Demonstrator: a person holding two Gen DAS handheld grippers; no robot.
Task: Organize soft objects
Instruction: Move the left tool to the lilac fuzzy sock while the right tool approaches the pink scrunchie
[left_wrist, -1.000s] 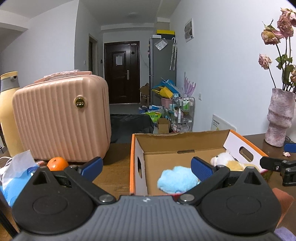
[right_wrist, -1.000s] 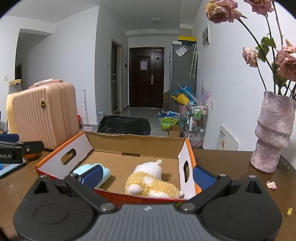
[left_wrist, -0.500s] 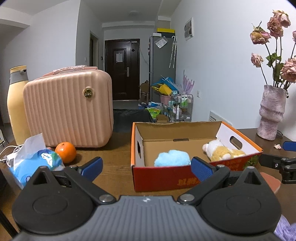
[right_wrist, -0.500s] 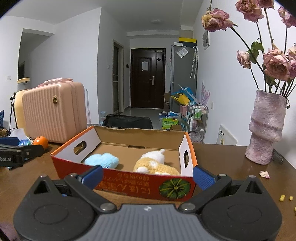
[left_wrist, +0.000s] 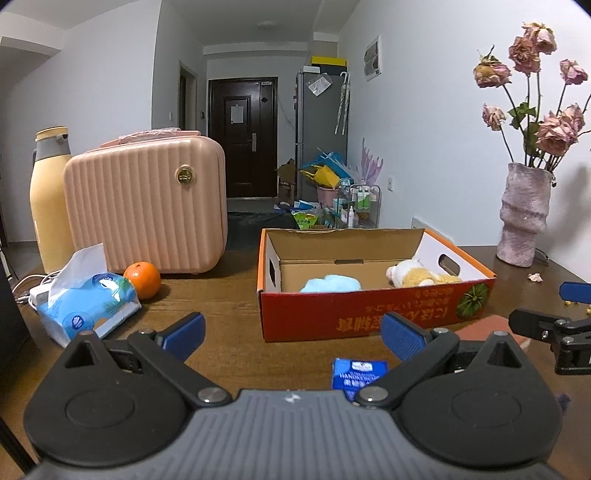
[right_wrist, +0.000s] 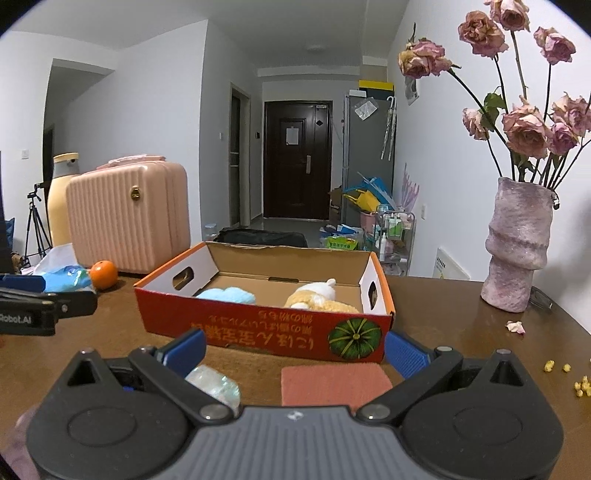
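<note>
1. Left wrist view: the left gripper (left_wrist: 291, 330) is gaping wide, holding nothing. At 12 o'clock the cardboard box (left_wrist: 373, 317) is holding a fluffy blue plush (left_wrist: 331, 285) and a tan plush (left_wrist: 419, 275). Only here: a small blue carton (left_wrist: 359, 373).
2. Right wrist view: the right gripper (right_wrist: 294, 352) is spread wide, empty; a flat, coarse reddish pad (right_wrist: 334, 382) is lying between its fingers (right_wrist: 406, 354), the box at 12 o'clock.

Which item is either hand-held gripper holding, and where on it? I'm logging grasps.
Nothing is held. The left hand-held gripper and the right hand-held gripper both stand open and empty, on the near side of the cardboard box.
</note>
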